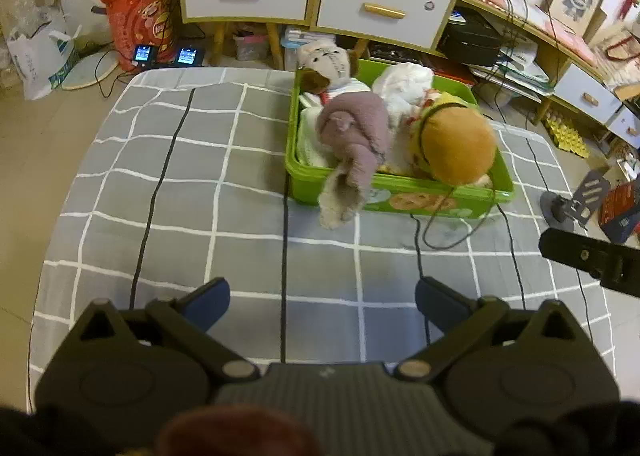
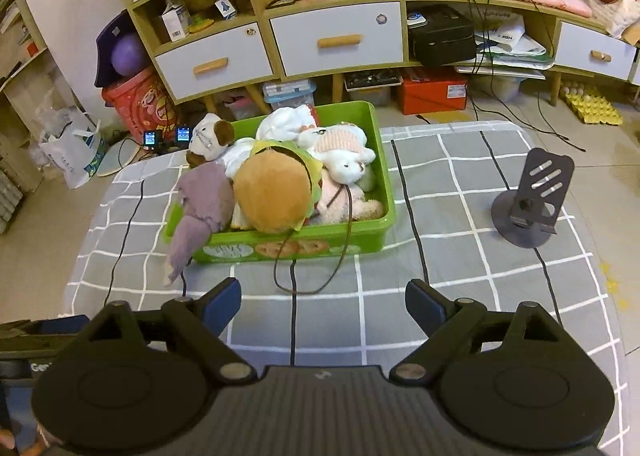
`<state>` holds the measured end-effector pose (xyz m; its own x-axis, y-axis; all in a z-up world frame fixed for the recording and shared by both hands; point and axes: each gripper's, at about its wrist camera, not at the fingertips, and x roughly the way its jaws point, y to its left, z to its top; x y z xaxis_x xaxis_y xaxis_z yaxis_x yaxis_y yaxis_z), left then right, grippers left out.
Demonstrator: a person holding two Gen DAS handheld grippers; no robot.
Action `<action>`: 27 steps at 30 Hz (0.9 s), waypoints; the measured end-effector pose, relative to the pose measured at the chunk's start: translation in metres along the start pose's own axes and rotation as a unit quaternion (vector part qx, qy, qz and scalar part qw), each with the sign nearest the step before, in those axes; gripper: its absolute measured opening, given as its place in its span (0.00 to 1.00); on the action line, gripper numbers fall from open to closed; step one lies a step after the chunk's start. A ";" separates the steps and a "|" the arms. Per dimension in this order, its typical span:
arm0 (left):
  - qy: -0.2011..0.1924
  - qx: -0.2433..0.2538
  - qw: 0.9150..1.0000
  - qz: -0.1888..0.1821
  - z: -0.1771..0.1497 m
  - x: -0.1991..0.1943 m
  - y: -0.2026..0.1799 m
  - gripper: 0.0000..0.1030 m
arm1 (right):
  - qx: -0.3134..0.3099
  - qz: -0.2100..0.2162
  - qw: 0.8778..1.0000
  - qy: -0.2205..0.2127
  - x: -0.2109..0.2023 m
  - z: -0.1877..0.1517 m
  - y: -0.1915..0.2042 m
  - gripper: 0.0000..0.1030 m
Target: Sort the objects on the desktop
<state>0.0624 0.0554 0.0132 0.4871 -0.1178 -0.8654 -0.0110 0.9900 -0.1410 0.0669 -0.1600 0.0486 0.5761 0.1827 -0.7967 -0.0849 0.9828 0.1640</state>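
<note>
Both the left gripper [image 1: 322, 300] and right gripper [image 2: 323, 300], jaws apart, empty; the overhanging purple plush [image 2: 200, 207] ahead should be tucked into the green bin [image 2: 384, 183].

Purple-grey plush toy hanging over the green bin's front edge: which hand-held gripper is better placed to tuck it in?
Left, probably. The purple-grey plush toy droops over the green plastic bin's left front corner, nearer the open left hand-held gripper.

Little text can be read. "HBK" is printed, seemingly, on a white paper stack [image 2: 508, 37] on the shelf. A Pringles-style logo is shown on the red bucket [image 2: 142, 105]; its lettering is illegible.
</note>
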 end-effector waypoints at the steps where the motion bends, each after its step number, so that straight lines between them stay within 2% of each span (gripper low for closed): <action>1: -0.001 0.003 1.000 0.000 -0.001 -0.002 -0.002 0.99 | 0.000 0.000 1.000 0.001 -0.002 -0.001 -0.001 0.87; 16: -0.012 0.035 0.999 0.021 -0.009 -0.015 -0.028 0.99 | 0.020 -0.012 1.000 0.012 -0.014 -0.011 -0.018 0.88; 27: -0.010 0.035 0.999 0.024 -0.011 -0.013 -0.030 0.99 | 0.019 -0.014 1.000 0.014 -0.014 -0.013 -0.019 0.88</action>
<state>0.0471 0.0261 0.0236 0.5052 -0.0695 -0.8602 0.0257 0.9975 -0.0654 0.0497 -0.1811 0.0492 0.5547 0.1563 -0.8172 -0.0381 0.9859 0.1628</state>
